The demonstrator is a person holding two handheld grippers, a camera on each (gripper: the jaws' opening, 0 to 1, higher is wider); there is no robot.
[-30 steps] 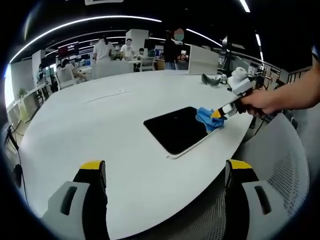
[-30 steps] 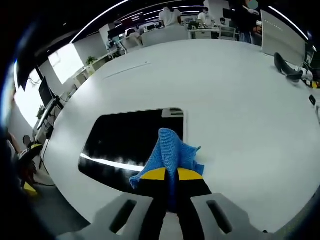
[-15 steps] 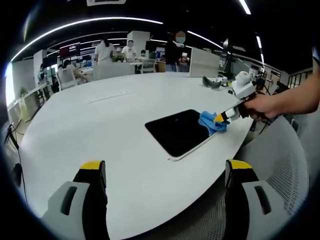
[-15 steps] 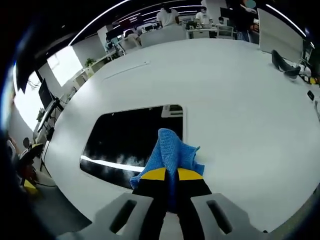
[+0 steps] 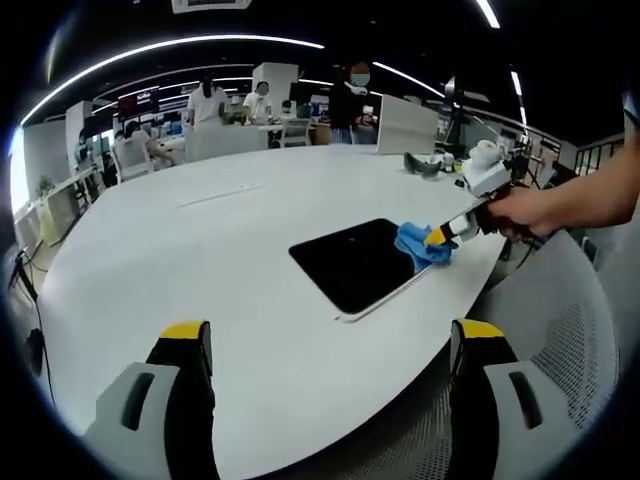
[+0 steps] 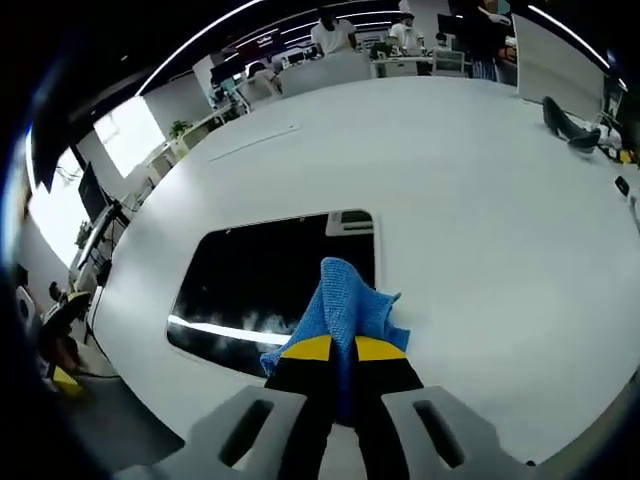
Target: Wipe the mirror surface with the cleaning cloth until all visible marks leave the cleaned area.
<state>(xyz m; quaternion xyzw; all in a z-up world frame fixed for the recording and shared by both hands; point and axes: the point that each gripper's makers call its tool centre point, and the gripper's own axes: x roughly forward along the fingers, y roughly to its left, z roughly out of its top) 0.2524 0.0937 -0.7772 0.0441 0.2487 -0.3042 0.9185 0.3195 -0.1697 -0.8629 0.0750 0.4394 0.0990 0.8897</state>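
Nearest you, your right gripper (image 6: 334, 352) has its jaws clamped tight on the blue cloth (image 6: 342, 305), pinching a bunched fold at the near end; the rest of the cloth spills forward onto the near right corner of the mirror (image 6: 260, 285). Soft, light microfibre by the look of it: it will crumple and drag rather than push, so keep the grip low on the bunch and press it flat. Any wad sticking out past the jaws will likely just flop.

The mirror lies flat on the white table (image 6: 470, 230), a dark rectangle with a pale rim, close to the table's near edge. It looks thin, rigid and probably fragile, and slippery on that smooth top; steady pressure, not jabs. A faint hazy smear shows on the glass just left of the cloth, near the bright reflected light streak, so wiping looks unfinished.

Your left gripper (image 5: 330, 345) hangs over the table edge with its jaws spread wide, grasping nothing, well apart from the mirror (image 5: 355, 262). From there you see the cloth (image 5: 420, 243) on the mirror's far right corner and the hand (image 5: 525, 208) driving the right gripper.

Farther off, a dark item (image 6: 570, 125) sits on the table's far right.

Against half a second ago: cloth sits a touch further right along the mirror's corner; grip unchanged, left gripper unchanged.
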